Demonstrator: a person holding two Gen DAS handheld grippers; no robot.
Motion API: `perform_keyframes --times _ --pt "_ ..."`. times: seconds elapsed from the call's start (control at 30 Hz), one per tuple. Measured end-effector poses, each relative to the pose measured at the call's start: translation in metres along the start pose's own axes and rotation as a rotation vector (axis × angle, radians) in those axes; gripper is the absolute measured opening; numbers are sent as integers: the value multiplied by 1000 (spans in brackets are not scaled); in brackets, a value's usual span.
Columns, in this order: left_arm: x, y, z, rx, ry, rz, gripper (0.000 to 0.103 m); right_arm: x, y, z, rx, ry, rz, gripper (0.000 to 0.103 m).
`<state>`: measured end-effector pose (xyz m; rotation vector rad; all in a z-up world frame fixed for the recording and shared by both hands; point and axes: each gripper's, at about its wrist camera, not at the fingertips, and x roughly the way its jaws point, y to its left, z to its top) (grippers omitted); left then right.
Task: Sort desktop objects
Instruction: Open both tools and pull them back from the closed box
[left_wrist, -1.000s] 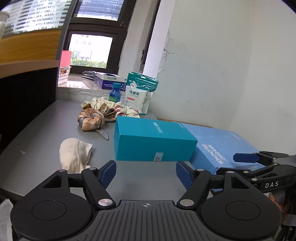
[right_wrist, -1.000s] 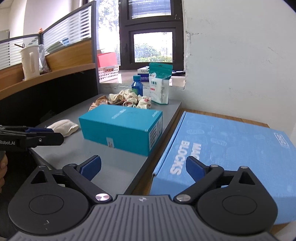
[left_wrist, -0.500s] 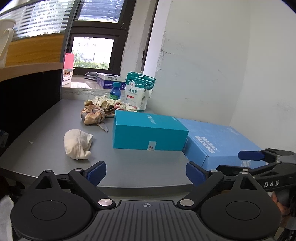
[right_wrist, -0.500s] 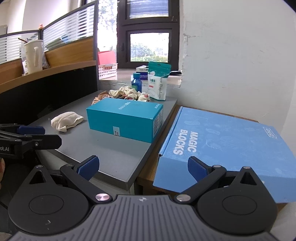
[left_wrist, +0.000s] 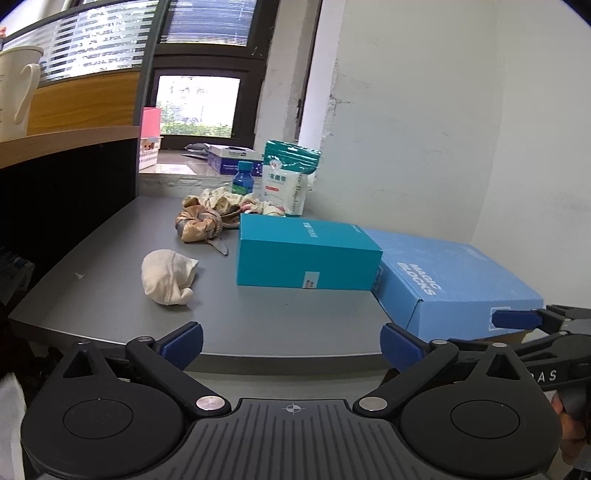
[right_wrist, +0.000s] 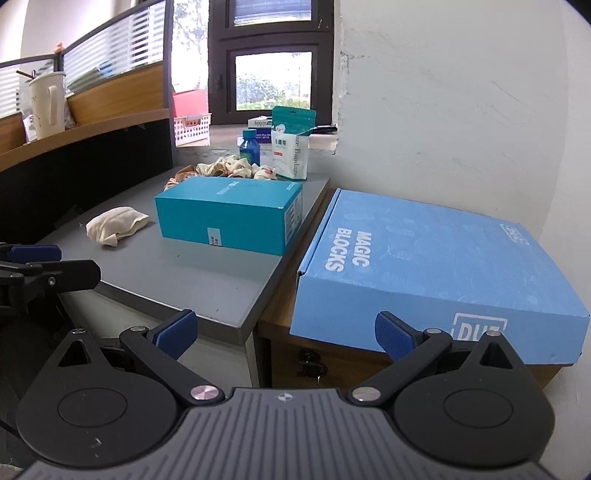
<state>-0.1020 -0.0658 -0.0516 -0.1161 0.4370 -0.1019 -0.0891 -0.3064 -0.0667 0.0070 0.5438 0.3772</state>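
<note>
A teal box (left_wrist: 306, 254) (right_wrist: 229, 216) lies on the grey desk (left_wrist: 110, 280) (right_wrist: 207, 284). A cream cloth pouch (left_wrist: 168, 277) (right_wrist: 114, 225) lies left of it. Patterned scrunchies (left_wrist: 201, 223) (right_wrist: 221, 168), a blue bottle (left_wrist: 243, 181) (right_wrist: 249, 147) and a green-white pouch (left_wrist: 290, 184) (right_wrist: 291, 147) sit at the back. A large blue "Magic Blocks" box (left_wrist: 454, 280) (right_wrist: 436, 258) rests on a wooden cabinet to the right. My left gripper (left_wrist: 291, 341) is open and empty, in front of the desk's front edge. My right gripper (right_wrist: 284, 332) is open and empty, in front of the blue box.
A dark partition with a wooden ledge (right_wrist: 92, 125) and a white cup (right_wrist: 48, 103) runs along the left. A white wall (right_wrist: 461, 110) stands behind the boxes. A windowsill holds a white basket (right_wrist: 192, 127) and a small box (left_wrist: 229, 158). The cabinet has a lock (right_wrist: 312, 363).
Both grippers have pulled back from the desk and opened wider. The boxes look smaller and farther off. Nothing on the desk has moved.
</note>
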Motion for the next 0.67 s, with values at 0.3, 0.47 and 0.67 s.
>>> perform_keyframes --times 0.3,0.47,0.67 --pt "0 -2 3 3 16 10 102 0 2 -1 -15 7 -2 102" --pt "-1 -5 5 9 33 28 102 -1 2 -1 -15 8 2 102" --pt "-7 -8 8 35 8 45 102 1 4 -1 -21 14 6 102"
